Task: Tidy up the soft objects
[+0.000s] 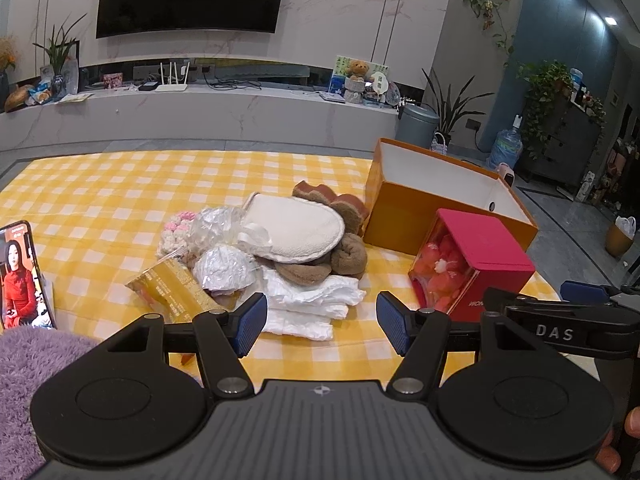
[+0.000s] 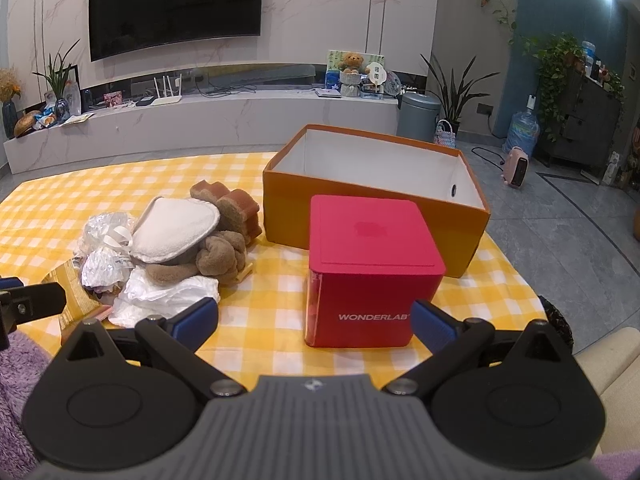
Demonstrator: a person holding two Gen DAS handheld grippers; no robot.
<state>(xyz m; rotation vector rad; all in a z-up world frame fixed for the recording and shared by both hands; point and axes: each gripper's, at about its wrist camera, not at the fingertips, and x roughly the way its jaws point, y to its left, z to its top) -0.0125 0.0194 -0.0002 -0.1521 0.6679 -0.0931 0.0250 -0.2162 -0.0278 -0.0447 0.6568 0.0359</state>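
Observation:
A heap of soft things lies on the yellow checked cloth (image 1: 100, 200): a white mitt (image 1: 296, 228), a rolled brown towel (image 1: 348, 256), crumpled white cloth (image 1: 312, 304), pink and white crochet flowers (image 1: 176, 228), a silver-wrapped bundle (image 1: 224, 268) and brown sponge pieces (image 1: 332, 200). My left gripper (image 1: 322, 326) hovers open just in front of the white cloth, holding nothing. My right gripper (image 2: 316, 322) stands open before the red box (image 2: 372, 264), its pads clear of the box's sides. The open orange box (image 2: 376, 200), white inside, sits behind the red box.
A gold packet (image 1: 172, 288) lies at the heap's near left. A phone (image 1: 20, 276) is propped at the left edge beside purple fluffy fabric (image 1: 24, 364). Beyond the cloth are grey floor tiles, a TV bench (image 2: 200, 120), a bin (image 2: 418, 114) and a pink heater (image 2: 516, 166).

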